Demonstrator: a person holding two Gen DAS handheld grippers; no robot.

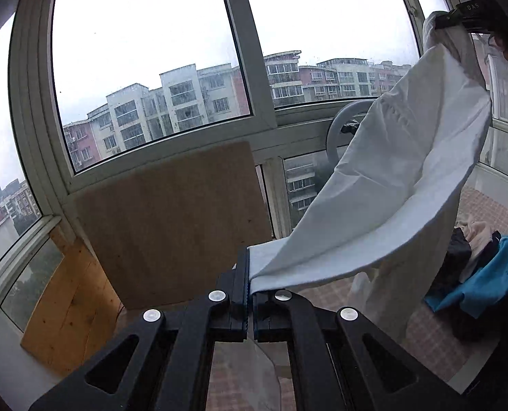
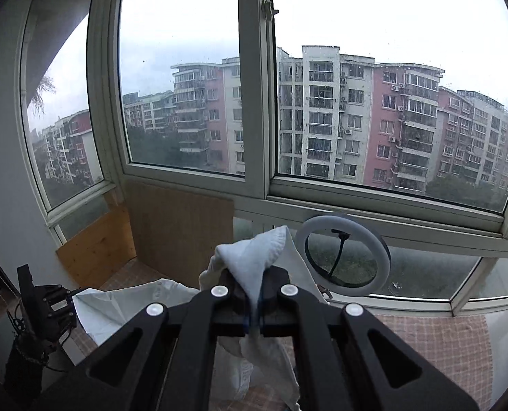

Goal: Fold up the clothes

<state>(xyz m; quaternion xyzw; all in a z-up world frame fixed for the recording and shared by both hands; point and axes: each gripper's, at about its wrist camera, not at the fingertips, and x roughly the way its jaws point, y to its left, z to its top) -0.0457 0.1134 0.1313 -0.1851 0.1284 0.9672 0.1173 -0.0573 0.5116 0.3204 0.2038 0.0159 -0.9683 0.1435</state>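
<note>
White garment (image 1: 391, 185) hangs stretched between left gripper (image 1: 250, 294) and right gripper (image 2: 254, 311), both clamped on its edge

Each hand-held gripper, left (image 1: 250, 294) and right (image 2: 254, 308), is matte black with angular linkage arms, triangular cut-outs, four round silvery screw heads, and thin blue pads lining the inner faces of its fingers.

Left wrist view looks forward along its own fingers (image 1: 243, 294) from close behind them, facing the window (image 1: 151, 68), angled rightward. Right wrist view sits equally close behind its fingers (image 2: 267, 294), facing the window (image 2: 373, 102) more squarely. Shared between views: window, brown board (image 1: 172, 219) (image 2: 182, 229), ring light (image 1: 339, 130) (image 2: 343, 255), white garment (image 1: 391, 185) (image 2: 254, 260).
</note>
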